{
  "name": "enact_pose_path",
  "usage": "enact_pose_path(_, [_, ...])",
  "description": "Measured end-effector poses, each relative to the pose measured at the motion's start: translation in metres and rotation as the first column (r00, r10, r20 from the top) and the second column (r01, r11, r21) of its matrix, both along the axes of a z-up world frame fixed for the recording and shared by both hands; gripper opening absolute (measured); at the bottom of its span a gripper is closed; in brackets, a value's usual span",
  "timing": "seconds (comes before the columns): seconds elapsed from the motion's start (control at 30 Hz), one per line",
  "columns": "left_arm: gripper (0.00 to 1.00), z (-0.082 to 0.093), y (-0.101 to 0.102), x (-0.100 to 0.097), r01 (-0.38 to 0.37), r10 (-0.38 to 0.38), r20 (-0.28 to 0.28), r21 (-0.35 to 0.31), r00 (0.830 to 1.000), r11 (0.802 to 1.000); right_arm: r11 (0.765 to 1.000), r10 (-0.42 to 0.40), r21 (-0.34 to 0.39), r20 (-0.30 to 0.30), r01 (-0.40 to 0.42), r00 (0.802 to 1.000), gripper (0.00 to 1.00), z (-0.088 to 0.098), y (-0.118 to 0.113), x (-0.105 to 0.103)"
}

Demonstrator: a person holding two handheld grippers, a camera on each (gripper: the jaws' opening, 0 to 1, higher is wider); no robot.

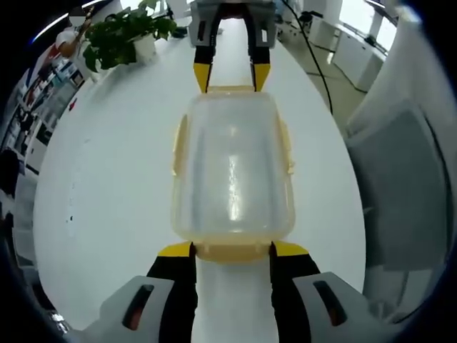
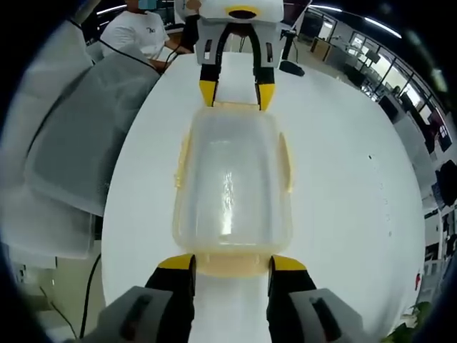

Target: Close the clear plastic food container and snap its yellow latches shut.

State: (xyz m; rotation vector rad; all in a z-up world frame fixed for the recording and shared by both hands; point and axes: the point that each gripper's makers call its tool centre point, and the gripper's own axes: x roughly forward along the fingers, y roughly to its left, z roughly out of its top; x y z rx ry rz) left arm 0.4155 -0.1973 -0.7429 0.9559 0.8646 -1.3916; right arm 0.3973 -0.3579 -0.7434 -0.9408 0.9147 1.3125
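Clear rounded plastic container (image 1: 232, 171), lid on; left tongs (image 1: 232, 249), right tongs (image 2: 230, 262) wide, flanking end latches.

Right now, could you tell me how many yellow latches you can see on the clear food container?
4: on the container, one latch at the left gripper, one at the right gripper, and one on each long side. None looks hidden.

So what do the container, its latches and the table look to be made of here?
Container: looks like clear, slightly cloudy plastic, glossy; the white table shows through and a light streak glints on top.
Latches: pale yellow translucent plastic, probably softer.
Table: smooth white top, matte to faintly shiny, perhaps laminate.
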Motion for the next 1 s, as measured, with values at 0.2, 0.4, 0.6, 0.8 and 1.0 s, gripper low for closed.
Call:
enact_pose_path(0.2, [0.39,0.0,0.0,0.0,-0.019,0.019,-0.007,-0.01,1.0,1.0,1.0,0.003,-0.016,0.002,-0.003,1.0,0.38,0.001,-0.002,0.0])
enact_pose_path(0.4, [0.52,0.003,0.007,0.001,-0.051,0.051,-0.012,-0.007,0.999,0.999,0.999,0.002,-0.038,0.011,-0.001,1.0,0.42,0.002,-0.007,0.0])
enact_pose_path(0.6, [0.51,0.006,0.013,0.002,-0.053,0.053,-0.008,-0.007,0.999,0.999,1.0,-0.014,-0.019,0.016,0.014,1.0,0.42,0.009,-0.005,0.002])
enact_pose_path(0.8, [0.48,0.018,0.008,0.001,-0.107,0.104,-0.045,-0.066,0.994,0.992,0.995,-0.093,0.039,-0.018,0.093,0.996,0.4,0.021,0.001,-0.001])
enact_pose_path(1.0, [0.49,0.025,0.008,0.006,-0.216,0.207,-0.093,-0.102,0.974,0.971,0.974,-0.206,0.081,-0.055,0.21,0.977,0.36,0.029,0.005,0.002])
